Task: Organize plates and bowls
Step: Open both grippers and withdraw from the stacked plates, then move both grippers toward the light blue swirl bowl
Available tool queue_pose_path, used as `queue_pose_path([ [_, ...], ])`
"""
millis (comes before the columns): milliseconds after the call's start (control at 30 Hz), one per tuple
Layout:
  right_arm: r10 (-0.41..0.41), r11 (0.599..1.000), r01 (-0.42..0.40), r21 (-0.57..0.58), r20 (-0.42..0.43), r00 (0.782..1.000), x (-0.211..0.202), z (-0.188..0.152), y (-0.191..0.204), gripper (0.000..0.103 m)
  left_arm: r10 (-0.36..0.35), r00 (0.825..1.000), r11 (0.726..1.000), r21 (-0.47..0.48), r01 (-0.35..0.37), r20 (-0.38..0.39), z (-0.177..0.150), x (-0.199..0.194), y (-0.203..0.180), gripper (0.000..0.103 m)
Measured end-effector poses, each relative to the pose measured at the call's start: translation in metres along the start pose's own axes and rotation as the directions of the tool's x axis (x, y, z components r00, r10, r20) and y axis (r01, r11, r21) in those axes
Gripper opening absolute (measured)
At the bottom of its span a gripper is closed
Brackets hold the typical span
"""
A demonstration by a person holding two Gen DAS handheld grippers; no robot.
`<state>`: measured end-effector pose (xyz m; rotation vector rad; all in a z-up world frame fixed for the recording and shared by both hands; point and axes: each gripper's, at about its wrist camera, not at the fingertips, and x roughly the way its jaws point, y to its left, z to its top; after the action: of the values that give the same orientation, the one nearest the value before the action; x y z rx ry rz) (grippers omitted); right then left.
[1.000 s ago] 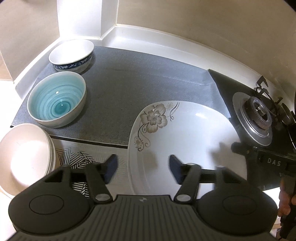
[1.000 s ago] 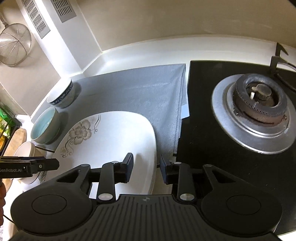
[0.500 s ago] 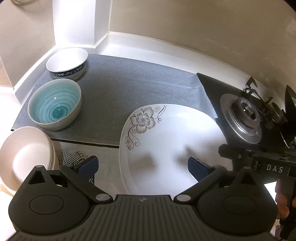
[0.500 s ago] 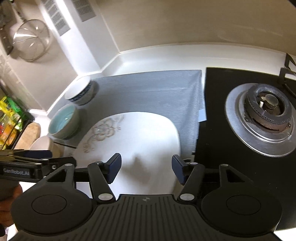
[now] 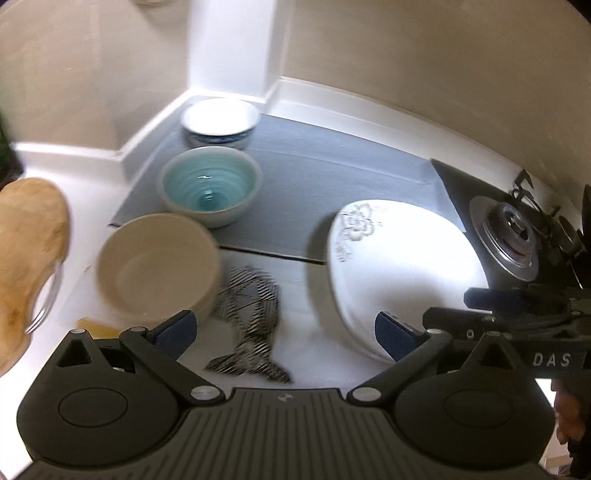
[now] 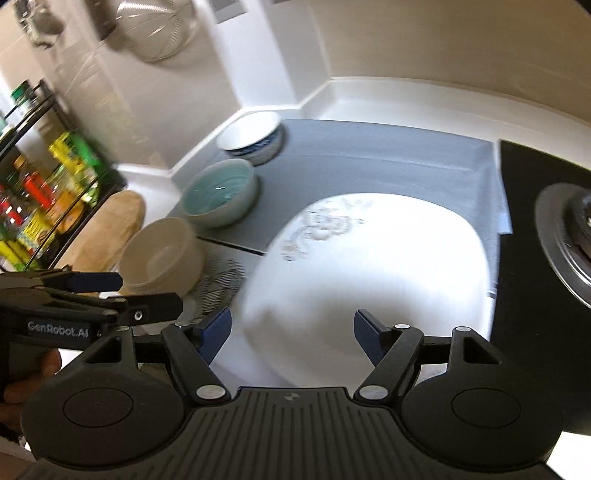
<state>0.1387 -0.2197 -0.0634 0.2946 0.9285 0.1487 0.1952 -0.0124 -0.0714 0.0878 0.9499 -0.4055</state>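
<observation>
A large white plate with a flower print (image 5: 399, 269) lies on the counter, partly on the grey mat (image 5: 332, 184); it also shows in the right wrist view (image 6: 369, 266). A cream bowl stack (image 5: 155, 266), a teal bowl (image 5: 208, 188) and a blue-patterned white bowl (image 5: 219, 122) line up along the left. My left gripper (image 5: 284, 332) is open and empty, above the patterned cloth between the cream bowls and the plate. My right gripper (image 6: 291, 332) is open and empty over the plate's near edge.
A gas stove with burner (image 5: 513, 240) lies right of the plate. A wooden board (image 5: 26, 258) leans at the left. A rack of bottles (image 6: 40, 192) and a hanging strainer (image 6: 155, 29) are at the far left. A patterned cloth (image 5: 251, 317) lies under my left gripper.
Both grippers opened wider and pulled back from the plate. The left gripper swung left toward the cream bowls; the right view swung left too, showing the rack.
</observation>
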Motion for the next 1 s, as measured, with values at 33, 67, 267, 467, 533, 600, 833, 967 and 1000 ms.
queue_pose_path([
  [33,0.004,1.0,-0.004,-0.012,0.001,1.0,0.001,0.002,0.007,0.076,0.004,1.0,1.0,-0.008,-0.004,0.006,-0.002,-0.004,0.005,0.103],
  [67,0.007,1.0,-0.007,-0.024,0.002,1.0,0.003,0.003,0.014,0.076,0.01,1.0,1.0,-0.015,-0.01,0.012,-0.004,-0.009,0.011,0.103],
  [267,0.038,0.996,-0.038,-0.086,-0.006,0.999,0.016,0.011,0.055,0.076,0.052,0.997,0.997,-0.064,-0.048,0.057,-0.012,-0.035,0.049,0.103],
  [467,0.055,0.993,-0.056,-0.109,-0.008,0.998,0.026,0.013,0.085,0.076,0.086,0.994,0.988,-0.134,-0.077,0.067,-0.011,-0.048,0.09,0.103],
  [533,0.053,0.994,-0.053,-0.098,-0.009,0.999,0.028,0.014,0.09,0.076,0.087,0.994,0.985,-0.156,-0.076,0.065,-0.01,-0.049,0.101,0.103],
  [600,0.046,0.995,-0.047,-0.09,-0.008,0.999,0.032,0.016,0.093,0.076,0.088,0.994,0.982,-0.17,-0.076,0.066,-0.008,-0.049,0.11,0.103],
  [833,0.043,0.996,-0.044,-0.08,-0.016,0.999,0.052,0.037,0.089,0.076,0.1,0.993,0.977,-0.195,-0.087,0.056,0.02,-0.03,0.126,0.103],
  [967,0.068,0.996,-0.069,-0.056,-0.025,0.997,0.07,0.055,0.079,0.076,0.123,0.992,0.976,-0.188,-0.115,0.035,0.048,-0.014,0.13,0.103],
  [1000,0.069,0.996,-0.07,-0.05,-0.021,0.997,0.075,0.06,0.077,0.076,0.127,0.991,0.977,-0.177,-0.12,0.03,0.054,-0.009,0.131,0.103],
])
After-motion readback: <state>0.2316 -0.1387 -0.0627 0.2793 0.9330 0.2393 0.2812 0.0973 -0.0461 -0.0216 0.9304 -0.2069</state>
